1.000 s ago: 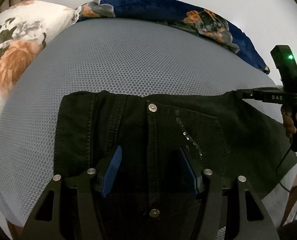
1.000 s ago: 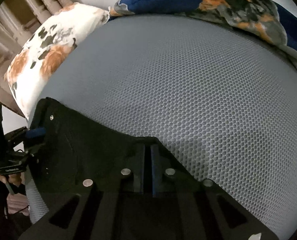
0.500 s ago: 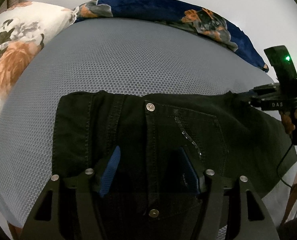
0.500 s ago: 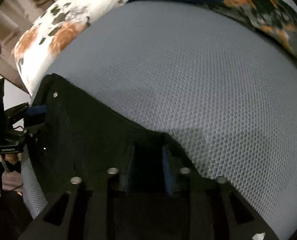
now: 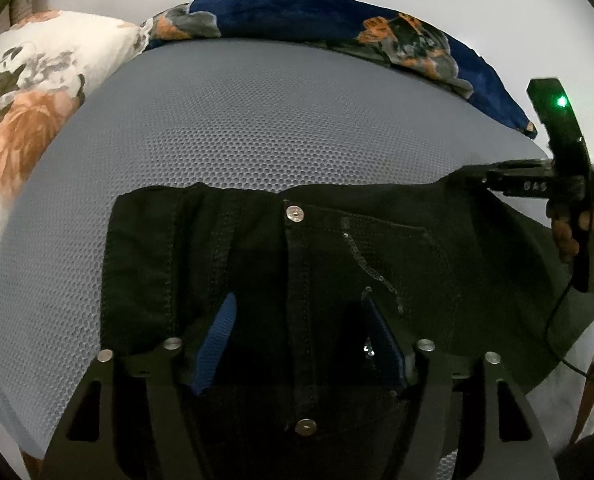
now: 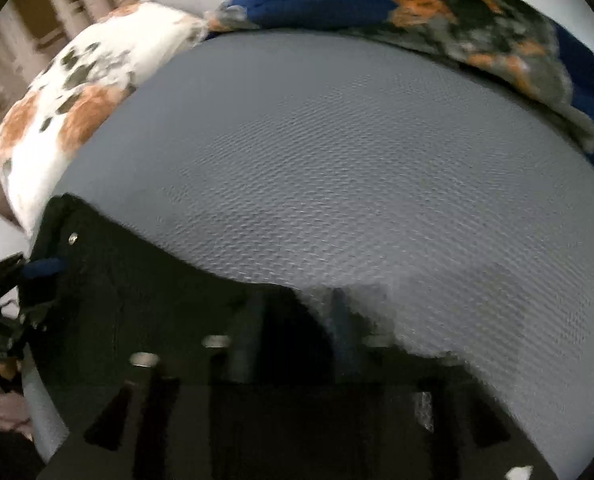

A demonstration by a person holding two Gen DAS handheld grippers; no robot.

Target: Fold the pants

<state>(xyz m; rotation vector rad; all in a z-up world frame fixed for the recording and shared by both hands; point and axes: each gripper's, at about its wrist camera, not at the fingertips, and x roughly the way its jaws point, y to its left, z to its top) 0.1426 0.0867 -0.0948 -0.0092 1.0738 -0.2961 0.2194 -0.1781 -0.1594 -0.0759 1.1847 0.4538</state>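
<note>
Black pants (image 5: pixel 337 264) lie folded on the grey mesh bed surface (image 5: pixel 277 128), waistband and silver button toward the far side. My left gripper (image 5: pixel 297 320) is open, its blue-padded fingers (image 5: pixel 217 332) resting over the pants near the fly. My right gripper (image 6: pixel 293 320) is open at the pants' right edge (image 6: pixel 137 300), blurred by motion. It shows in the left wrist view (image 5: pixel 477 172) at the far right corner of the pants. The left gripper shows in the right wrist view (image 6: pixel 41 268) at the left.
A white floral pillow (image 5: pixel 25 112) lies at the left. A dark blue floral blanket (image 5: pixel 357 32) runs along the far edge by the white wall. A hand and cable (image 5: pixel 569 240) are at the right. A wooden headboard (image 6: pixel 25 40) stands behind the pillow.
My right gripper went from shut on the pants' edge to open, letting the fabric go, and is moving. My left gripper stays open over the pants.
</note>
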